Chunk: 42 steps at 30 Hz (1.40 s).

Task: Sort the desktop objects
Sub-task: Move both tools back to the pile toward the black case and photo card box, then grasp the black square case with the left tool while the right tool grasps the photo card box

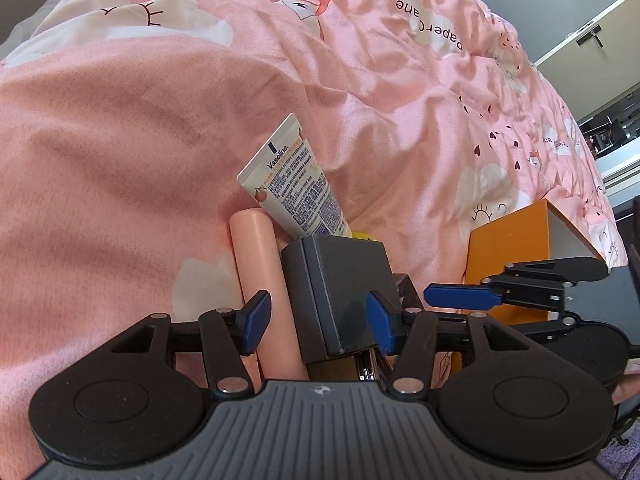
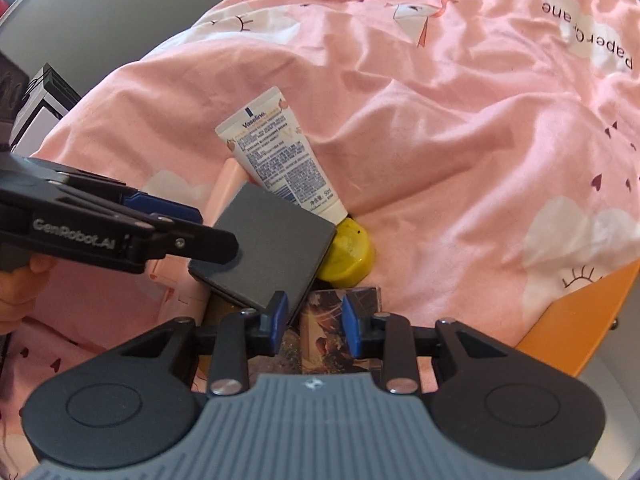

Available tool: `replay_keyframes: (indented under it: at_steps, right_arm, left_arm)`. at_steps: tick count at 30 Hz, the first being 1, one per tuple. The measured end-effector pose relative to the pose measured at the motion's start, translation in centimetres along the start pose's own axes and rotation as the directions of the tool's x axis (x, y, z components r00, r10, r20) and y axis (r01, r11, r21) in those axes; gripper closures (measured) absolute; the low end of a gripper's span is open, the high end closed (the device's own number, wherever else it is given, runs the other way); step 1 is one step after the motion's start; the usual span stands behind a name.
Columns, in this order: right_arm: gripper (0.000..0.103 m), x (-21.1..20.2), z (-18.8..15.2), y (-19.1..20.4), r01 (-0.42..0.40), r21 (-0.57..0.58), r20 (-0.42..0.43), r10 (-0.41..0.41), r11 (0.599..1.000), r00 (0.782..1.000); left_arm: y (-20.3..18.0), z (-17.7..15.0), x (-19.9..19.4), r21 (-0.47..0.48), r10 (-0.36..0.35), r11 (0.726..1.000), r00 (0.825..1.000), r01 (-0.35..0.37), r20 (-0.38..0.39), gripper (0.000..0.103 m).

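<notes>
Left tongs [image 1: 316,316] stood apart, straddling the dark grey box [image 1: 336,292] without the pads pressing; likely lining up a grab. Right tongs [image 2: 314,322] also apart, narrow gap, over a picture-printed small box [image 2: 340,320], not clamped. The objects huddled together on the pink bedcover [image 1: 120,160]: peach cylinder [image 1: 260,264] at 9 o'clock of the grey box, Vaseline tube [image 1: 296,184] at 12 with its yellow cap [image 2: 348,256] just behind the box. Orange box [image 1: 508,248] at 3 o'clock, probably the sorting bin. The crowding leaves little room for the pads, and the two tools sat close.
</notes>
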State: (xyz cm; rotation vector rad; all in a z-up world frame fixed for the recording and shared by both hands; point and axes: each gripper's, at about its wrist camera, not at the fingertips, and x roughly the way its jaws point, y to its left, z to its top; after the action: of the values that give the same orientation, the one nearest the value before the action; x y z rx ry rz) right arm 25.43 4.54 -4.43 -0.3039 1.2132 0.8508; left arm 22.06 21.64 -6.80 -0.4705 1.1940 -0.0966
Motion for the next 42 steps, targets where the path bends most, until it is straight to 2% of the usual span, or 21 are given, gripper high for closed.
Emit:
replay_keyframes:
  at_steps: [8, 13, 16, 19, 24, 29, 32, 33, 34, 35, 37, 42]
  right_arm:
    - [0.074, 2.3, -0.9, -0.6, 0.023, 0.034, -0.063, -0.021, 0.999, 0.998]
    - [0.075, 2.8, -1.1, -0.6, 0.024, 0.044, -0.066, -0.021, 0.999, 0.998]
    - [0.075, 3.0, -1.2, -0.7, 0.025, 0.047, -0.067, -0.022, 0.999, 0.998]
    - [0.078, 3.1, -1.2, -0.8, 0.025, 0.047, -0.065, -0.022, 0.999, 0.998]
    - [0.081, 3.2, -1.2, -0.8, 0.031, 0.051, -0.062, -0.028, 0.998, 0.998]
    - [0.081, 3.2, -1.3, -0.6, 0.027, 0.045, -0.059, -0.024, 0.999, 0.998]
    - [0.081, 3.1, -1.5, -0.4, 0.02, 0.039, -0.06, -0.017, 0.999, 0.998]
    - [0.08, 3.0, -1.5, -0.5, 0.021, 0.037, -0.063, -0.018, 0.999, 0.998]
    - [0.08, 2.8, -1.5, -0.5, 0.025, 0.031, -0.065, -0.023, 0.999, 0.998]
    - [0.079, 2.5, -1.5, -0.5, 0.033, 0.021, -0.062, -0.032, 0.999, 0.998]
    - [0.067, 1.9, -1.4, -0.6, 0.047, 0.002, -0.063, -0.047, 0.999, 0.997]
    - [0.065, 2.5, -0.1, -1.8, 0.094, -0.047, -0.163, -0.101, 0.994, 0.981]
  left_arm:
    - [-1.1, -0.6, 0.2, 0.047, -0.01, 0.999, 1.0, 0.009, 0.015, 0.042]
    - [-1.8, -0.9, 0.9, 0.102, 0.006, 0.995, 0.999, -0.01, 0.037, 0.042]
    - [-1.8, -0.8, 0.9, 0.092, -0.001, 0.996, 0.999, -0.003, 0.042, 0.042]
    - [-1.4, -0.8, 0.5, 0.069, -0.039, 0.997, 0.998, 0.035, 0.053, 0.042]
    - [-1.8, -1.2, -1.1, 0.099, -0.141, 0.986, 0.986, 0.132, 0.088, 0.044]
    - [-2.7, -1.3, 0.2, 0.105, -0.117, 0.988, 0.991, 0.11, 0.06, 0.045]
    - [-3.1, -1.6, 1.3, 0.113, -0.09, 0.99, 0.995, 0.084, 0.047, 0.051]
    - [-3.1, -1.8, 1.5, 0.115, -0.079, 0.991, 0.996, 0.073, 0.049, 0.061]
    - [-3.0, -1.8, 1.6, 0.115, -0.075, 0.991, 0.996, 0.068, 0.05, 0.064]
    - [-2.9, -1.9, 1.5, 0.108, -0.076, 0.992, 0.996, 0.07, 0.052, 0.064]
    - [-2.7, -1.9, 1.1, 0.103, -0.072, 0.993, 0.995, 0.065, 0.062, 0.065]
    - [-2.3, -2.0, -0.7, 0.087, -0.077, 0.994, 0.992, 0.069, 0.097, 0.065]
